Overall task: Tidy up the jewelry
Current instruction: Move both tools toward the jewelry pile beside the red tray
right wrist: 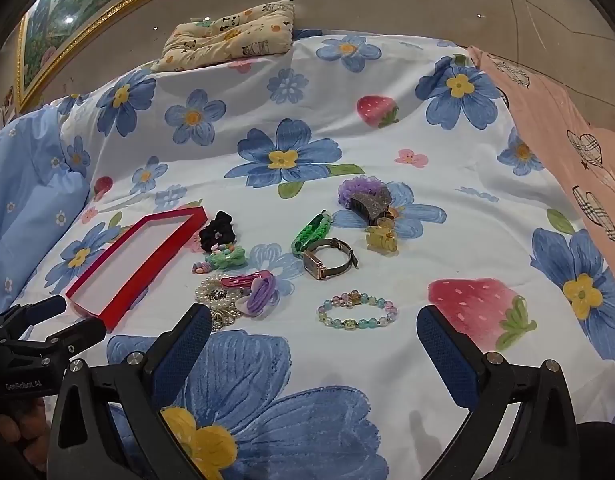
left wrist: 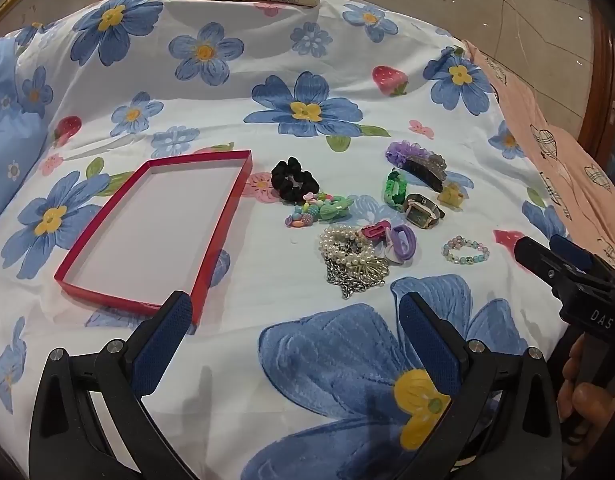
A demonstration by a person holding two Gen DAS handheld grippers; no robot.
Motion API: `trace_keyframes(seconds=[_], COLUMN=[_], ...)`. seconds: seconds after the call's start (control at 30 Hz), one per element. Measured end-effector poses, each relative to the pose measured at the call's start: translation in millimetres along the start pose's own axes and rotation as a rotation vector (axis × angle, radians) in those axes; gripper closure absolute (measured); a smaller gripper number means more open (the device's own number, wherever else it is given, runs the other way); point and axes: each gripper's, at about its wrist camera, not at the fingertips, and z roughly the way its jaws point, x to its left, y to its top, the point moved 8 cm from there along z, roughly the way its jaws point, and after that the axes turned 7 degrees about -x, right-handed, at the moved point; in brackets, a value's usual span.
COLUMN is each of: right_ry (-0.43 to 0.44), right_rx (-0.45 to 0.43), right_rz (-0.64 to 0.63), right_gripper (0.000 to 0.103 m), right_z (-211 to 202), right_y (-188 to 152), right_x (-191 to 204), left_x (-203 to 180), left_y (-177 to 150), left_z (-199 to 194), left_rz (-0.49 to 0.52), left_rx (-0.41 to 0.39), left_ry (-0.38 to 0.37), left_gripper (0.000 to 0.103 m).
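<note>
On your left, the red box [left wrist: 155,232] lies on the bed [left wrist: 267,320]: a shallow cardboard rectangle with thin walls and a pale floor, holding nothing. Just right of it sit a black fabric scrunchie [left wrist: 294,180] and a cluster of pastel clips [left wrist: 317,209]. Nearer you, a pearl strand [left wrist: 345,242] tangles with a metal chain [left wrist: 353,276], touching pink and purple clips [left wrist: 391,236]. Further right come a braided green band [left wrist: 393,189], a square-faced watch [right wrist: 327,260], a glittery claw clip [left wrist: 425,168] on a purple frill, a small amber clip [right wrist: 381,240], and a glassy bead bracelet [right wrist: 357,311] lying apart.

Your left gripper [left wrist: 295,316] hovers low near the box's near corner, its ribbed blue fingers [left wrist: 163,344] spread wide and holding nothing. Your right gripper [right wrist: 313,332] hangs before the bracelet, likewise released.

Bare quilt lies between both grippers and the jewelry. A pink cloth [right wrist: 567,140] borders the right edge.
</note>
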Motion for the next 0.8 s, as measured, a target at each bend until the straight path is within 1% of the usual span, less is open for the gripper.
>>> trace_keyframes(seconds=[0.17,0.3,0.4,0.47,0.53,0.8], right_ry=[0.013,0.017,0.021,0.022,0.028,0.037], right_rx=[-0.006,-0.007,-0.015,-0.011,-0.023,0.021], right_rz=[0.002,0.002,0.007,0.005,0.013,-0.007], right_gripper=[0.000,0.000,0.000,0.000,0.000,0.000], right_z=[4,-1,-4,1,1,6], right_y=[1,0,4,3,2,0], right_x=[4,-1,3,3,3,2], left_x=[0,-2,-3,-4,-5,-7], left_y=[4,4,4,5,5,5], left_z=[0,0,0,1,2,11], left_rz=[0.009,0.011,0.013,0.016,0.017,0.017], left_rx=[-0.002,-0.003,-0.002,0.000,0.001,0.013], left_ry=[0.003,0.003,0.003,0.002,0.001,-0.010], left_gripper=[0.000,0.000,0.000,0.000,0.000,0.000])
